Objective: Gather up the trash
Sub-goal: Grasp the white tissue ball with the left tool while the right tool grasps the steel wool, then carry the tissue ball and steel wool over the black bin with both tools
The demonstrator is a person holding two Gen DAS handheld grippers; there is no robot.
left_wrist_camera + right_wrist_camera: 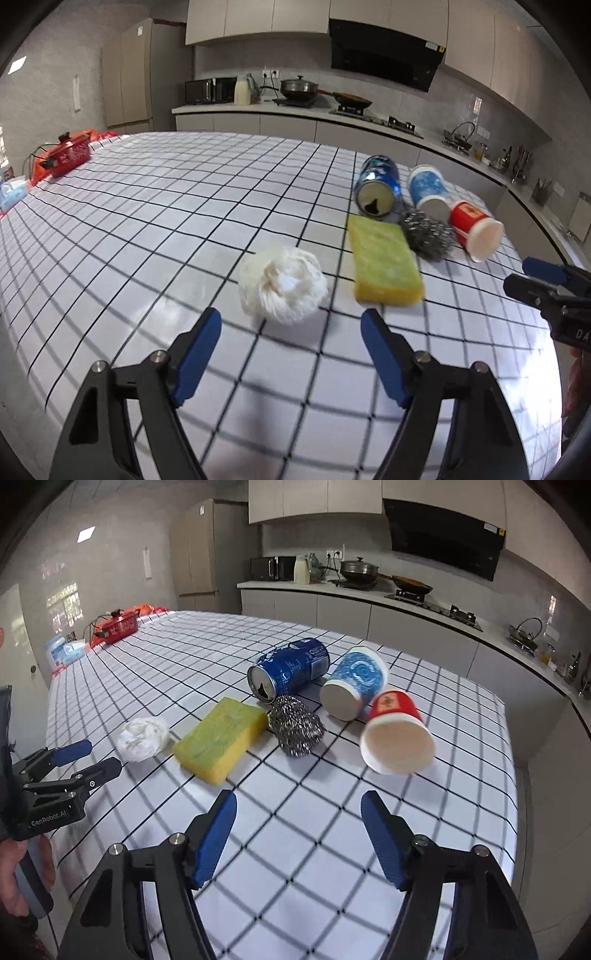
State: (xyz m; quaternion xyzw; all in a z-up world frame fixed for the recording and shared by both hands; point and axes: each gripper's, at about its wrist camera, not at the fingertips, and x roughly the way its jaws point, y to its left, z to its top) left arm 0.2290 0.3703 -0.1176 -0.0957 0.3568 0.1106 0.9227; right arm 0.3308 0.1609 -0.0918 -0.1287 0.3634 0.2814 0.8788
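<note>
Trash wad (pixel 282 285) lies before left gripper (pixel 291 334); jaws apart.

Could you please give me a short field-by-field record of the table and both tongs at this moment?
surface: checked tablecloth
trash lying on its side: blue can, blue cup, red cup
crumpled: white bag
cleaning items: yellow sponge, steel scourer
left tongs: open, empty, white bag just ahead
right tongs: open, empty
</note>
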